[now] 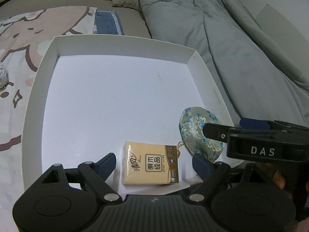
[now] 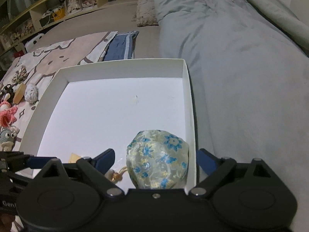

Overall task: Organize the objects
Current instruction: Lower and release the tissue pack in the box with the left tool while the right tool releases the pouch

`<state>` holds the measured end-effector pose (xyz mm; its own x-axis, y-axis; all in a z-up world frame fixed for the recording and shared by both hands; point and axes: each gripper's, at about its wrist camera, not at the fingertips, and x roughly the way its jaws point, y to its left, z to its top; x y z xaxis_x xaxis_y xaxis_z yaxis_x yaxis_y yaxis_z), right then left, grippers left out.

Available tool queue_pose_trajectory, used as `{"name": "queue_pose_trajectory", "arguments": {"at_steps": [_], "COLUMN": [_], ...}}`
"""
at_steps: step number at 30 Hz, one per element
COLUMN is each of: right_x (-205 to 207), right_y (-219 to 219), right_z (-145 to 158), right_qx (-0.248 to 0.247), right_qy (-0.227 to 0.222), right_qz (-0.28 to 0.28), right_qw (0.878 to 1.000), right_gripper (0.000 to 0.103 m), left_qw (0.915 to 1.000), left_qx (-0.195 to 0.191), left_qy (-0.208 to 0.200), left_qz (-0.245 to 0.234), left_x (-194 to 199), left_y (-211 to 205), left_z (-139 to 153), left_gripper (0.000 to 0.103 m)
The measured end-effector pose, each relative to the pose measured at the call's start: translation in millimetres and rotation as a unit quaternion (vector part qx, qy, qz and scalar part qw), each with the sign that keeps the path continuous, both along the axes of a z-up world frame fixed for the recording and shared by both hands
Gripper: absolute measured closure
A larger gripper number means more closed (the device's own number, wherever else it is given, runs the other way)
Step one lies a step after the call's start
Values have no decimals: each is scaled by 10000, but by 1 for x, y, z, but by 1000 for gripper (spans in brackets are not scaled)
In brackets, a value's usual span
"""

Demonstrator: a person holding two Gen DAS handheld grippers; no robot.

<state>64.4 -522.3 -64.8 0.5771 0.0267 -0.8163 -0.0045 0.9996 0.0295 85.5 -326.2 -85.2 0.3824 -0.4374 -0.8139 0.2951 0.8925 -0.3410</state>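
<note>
White box (image 1: 123, 44) is holding our tissue pack (image 1: 150, 164) and floral pouch (image 2: 157, 158); both grippers' fingers are standing wide, gripping nothing. Withdrawing carelessly, we are risking snagging the pouch's cord (image 2: 120, 172).

— What sort of place is this?

— A bedroom in a home. A rumpled grey duvet (image 2: 241, 61) covers the right side of a bed, with a fluffy beige pillow (image 2: 145, 9) at its far end.

— Anything else homely?

— A pink cartoon-print blanket (image 1: 23, 44) lies spread on the left, with a folded blue cloth (image 2: 120, 45) beside it. Small crocheted toys (image 2: 7, 114) sit along the blanket's edge.

— And beyond the bed?

— A pale wooden shelf (image 2: 48, 9) runs along the wall, packed with dolls in clear cases and other keepsakes.
</note>
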Motion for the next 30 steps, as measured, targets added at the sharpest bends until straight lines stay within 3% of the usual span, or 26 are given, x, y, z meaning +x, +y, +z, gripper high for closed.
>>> {"name": "queue_pose_trajectory", "arguments": {"at_steps": [16,30], "right_x": [-33,-80], "right_y": [4,21], "right_z": [37,67], "right_qx": [239,166], "right_qy": [-415,-772], "right_qz": [-310,-415], "right_qw": [9984,9960], "right_gripper": [10,5], "left_qw": [9989,9960], "left_qx": [240,425], "left_qy": [-406,-779], "left_qz": [45,128], "left_x": [-15,-41], "left_y": [33,63], "left_z": [39,68], "left_gripper": [15,0]}}
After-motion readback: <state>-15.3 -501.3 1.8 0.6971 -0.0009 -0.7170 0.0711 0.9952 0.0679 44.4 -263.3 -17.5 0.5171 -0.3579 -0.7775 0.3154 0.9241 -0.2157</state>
